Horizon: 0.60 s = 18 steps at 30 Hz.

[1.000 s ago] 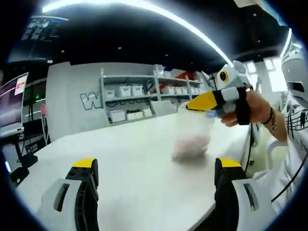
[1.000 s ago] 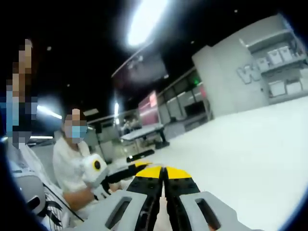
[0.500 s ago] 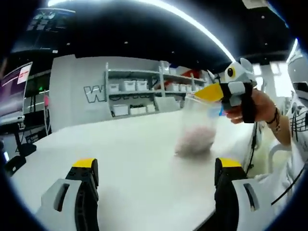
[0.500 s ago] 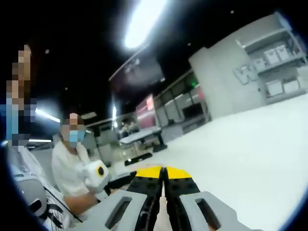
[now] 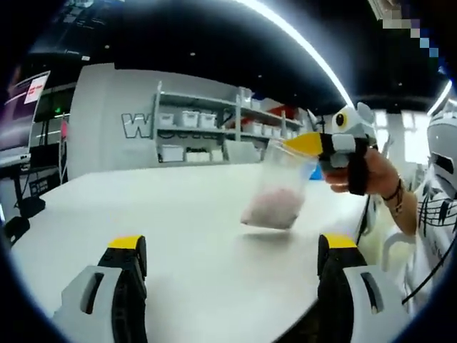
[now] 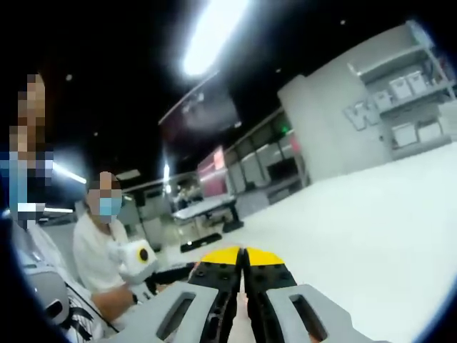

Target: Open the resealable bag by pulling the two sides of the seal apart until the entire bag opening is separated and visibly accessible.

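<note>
In the left gripper view a clear resealable bag (image 5: 273,206) with pinkish contents hangs tilted just above the white table (image 5: 178,214). Its top edge is pinched in the yellow jaws of my right gripper (image 5: 301,145), which a hand holds at the right. My left gripper (image 5: 232,246) is open wide, nearer than the bag, with nothing between its jaws. In the right gripper view my right gripper (image 6: 243,257) has its yellow tips pressed shut; the bag is hidden below them.
Shelves with white bins (image 5: 203,132) line the far wall. The table edge (image 5: 335,236) runs close on the right, beside a person in a white shirt (image 5: 439,207). In the right gripper view another person (image 6: 100,250) at the left holds a gripper (image 6: 139,259).
The bag has tilted, its bottom swinging left and lifting slightly off the table. The right gripper stayed shut on its top. The left jaws stayed open.
</note>
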{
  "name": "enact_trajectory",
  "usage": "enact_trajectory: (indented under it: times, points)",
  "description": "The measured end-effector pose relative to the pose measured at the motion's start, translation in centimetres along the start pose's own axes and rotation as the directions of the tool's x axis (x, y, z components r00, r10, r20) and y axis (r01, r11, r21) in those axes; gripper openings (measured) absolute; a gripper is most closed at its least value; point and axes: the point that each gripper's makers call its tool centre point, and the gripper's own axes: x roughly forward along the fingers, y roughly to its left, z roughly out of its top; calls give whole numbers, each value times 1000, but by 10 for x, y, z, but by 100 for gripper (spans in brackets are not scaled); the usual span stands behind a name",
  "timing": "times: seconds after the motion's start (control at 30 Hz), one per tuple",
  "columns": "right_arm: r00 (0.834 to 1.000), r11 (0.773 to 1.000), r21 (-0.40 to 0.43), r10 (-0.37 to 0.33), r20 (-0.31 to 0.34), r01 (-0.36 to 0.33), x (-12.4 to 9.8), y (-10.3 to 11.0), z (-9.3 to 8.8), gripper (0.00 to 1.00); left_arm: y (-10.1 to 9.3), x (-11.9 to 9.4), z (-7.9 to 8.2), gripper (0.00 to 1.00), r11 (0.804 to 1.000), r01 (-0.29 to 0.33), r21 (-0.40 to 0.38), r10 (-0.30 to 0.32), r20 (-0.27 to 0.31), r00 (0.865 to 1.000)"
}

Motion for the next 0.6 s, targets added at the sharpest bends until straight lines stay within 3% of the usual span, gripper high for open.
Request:
enact_trajectory:
  times: [0.6]
  points:
    - [997,998,-10,-69,36,69,-4,-27,12,0,-6,1,-4,97,999,13,34,-12,-31,999]
